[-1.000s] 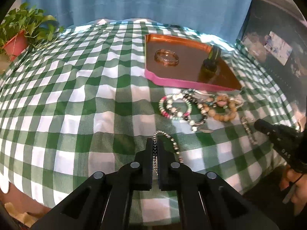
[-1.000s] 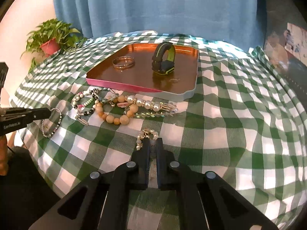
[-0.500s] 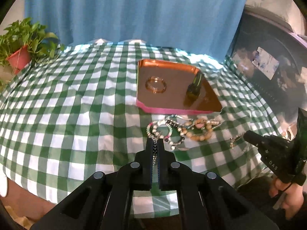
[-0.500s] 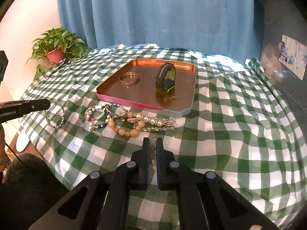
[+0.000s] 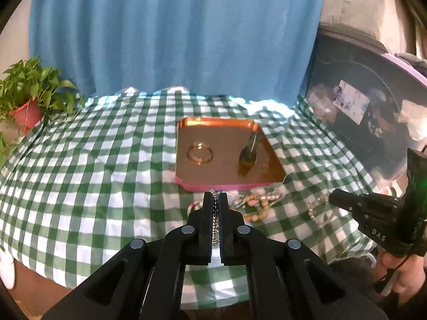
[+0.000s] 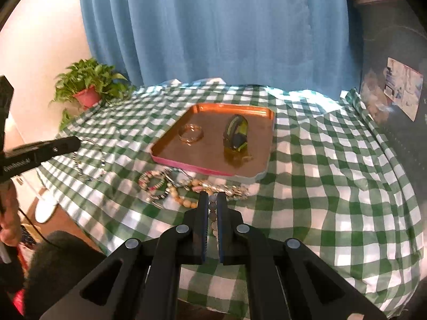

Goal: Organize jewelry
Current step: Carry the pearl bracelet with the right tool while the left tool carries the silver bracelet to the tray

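My left gripper [image 5: 215, 196] is shut on a dark beaded bracelet [image 5: 215, 214] that hangs above the checked cloth. The right gripper [image 6: 212, 196] is shut on a pale beaded bracelet [image 6: 212, 214], also lifted off the cloth. Beyond both lies a copper tray [image 5: 226, 185] with a pink rim, holding a thin bangle [image 5: 200, 154] and a black-and-green watch [image 6: 236, 133]. A pile of several bead bracelets [image 6: 184, 186] lies on the cloth just in front of the tray.
The green-and-white checked cloth [image 5: 93, 173] covers the table and drapes over its front edge. A potted plant [image 6: 88, 90] stands at the back left before a blue curtain [image 5: 173, 32]. A dark cabinet [image 5: 360, 112] stands close on the right.
Both grippers have risen, each lifting its bracelet off the cloth. The table, the tray and the pile now look smaller and farther away.
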The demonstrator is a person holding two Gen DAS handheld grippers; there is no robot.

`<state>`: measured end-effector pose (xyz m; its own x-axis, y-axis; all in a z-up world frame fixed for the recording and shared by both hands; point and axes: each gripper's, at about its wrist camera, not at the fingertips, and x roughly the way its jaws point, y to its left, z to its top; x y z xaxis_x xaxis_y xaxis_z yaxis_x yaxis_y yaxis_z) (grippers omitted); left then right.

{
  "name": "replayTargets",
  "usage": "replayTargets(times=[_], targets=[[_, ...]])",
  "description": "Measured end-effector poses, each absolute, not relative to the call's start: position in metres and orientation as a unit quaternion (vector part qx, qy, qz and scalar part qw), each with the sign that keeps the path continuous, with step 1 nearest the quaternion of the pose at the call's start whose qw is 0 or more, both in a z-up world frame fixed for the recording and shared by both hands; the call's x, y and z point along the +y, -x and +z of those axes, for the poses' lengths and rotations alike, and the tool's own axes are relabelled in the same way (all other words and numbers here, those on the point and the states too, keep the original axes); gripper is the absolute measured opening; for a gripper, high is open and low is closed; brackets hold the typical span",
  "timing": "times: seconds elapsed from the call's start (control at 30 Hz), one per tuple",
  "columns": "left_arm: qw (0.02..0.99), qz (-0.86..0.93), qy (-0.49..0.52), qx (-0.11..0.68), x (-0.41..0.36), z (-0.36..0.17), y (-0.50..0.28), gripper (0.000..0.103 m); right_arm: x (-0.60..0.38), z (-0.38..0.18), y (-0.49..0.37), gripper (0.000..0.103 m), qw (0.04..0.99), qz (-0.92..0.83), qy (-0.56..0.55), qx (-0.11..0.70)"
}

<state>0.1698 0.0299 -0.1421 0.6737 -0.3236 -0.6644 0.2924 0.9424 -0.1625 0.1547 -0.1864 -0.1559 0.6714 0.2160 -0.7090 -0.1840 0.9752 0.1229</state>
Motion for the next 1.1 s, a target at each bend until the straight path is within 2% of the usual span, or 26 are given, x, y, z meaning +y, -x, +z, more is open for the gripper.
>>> replayTargets(times=[0.37, 0.53, 0.8, 1.1], targets=[[0.916, -0.224, 0.047, 0.33, 0.016, -0.108, -0.188, 0.003, -0.182, -0.095, -0.17, 0.005, 0.926, 0.133, 0.015, 0.353], [0.911, -0.257, 0.056, 0.318, 0.005, -0.098, -0.214, 0.003, -0.18, -0.088, -0.19, 0.005, 0.926, 0.149, 0.013, 0.347], [0.894, -0.303, 0.132, 0.303, 0.002, -0.108, -0.264, 0.004, -0.169, -0.125, -0.229, 0.005, 0.916, 0.165, -0.016, 0.365], [0.869, -0.303, 0.159, 0.357, -0.004, -0.186, -0.334, 0.004, -0.174, -0.17, -0.28, 0.005, 0.91, 0.166, -0.044, 0.378]])
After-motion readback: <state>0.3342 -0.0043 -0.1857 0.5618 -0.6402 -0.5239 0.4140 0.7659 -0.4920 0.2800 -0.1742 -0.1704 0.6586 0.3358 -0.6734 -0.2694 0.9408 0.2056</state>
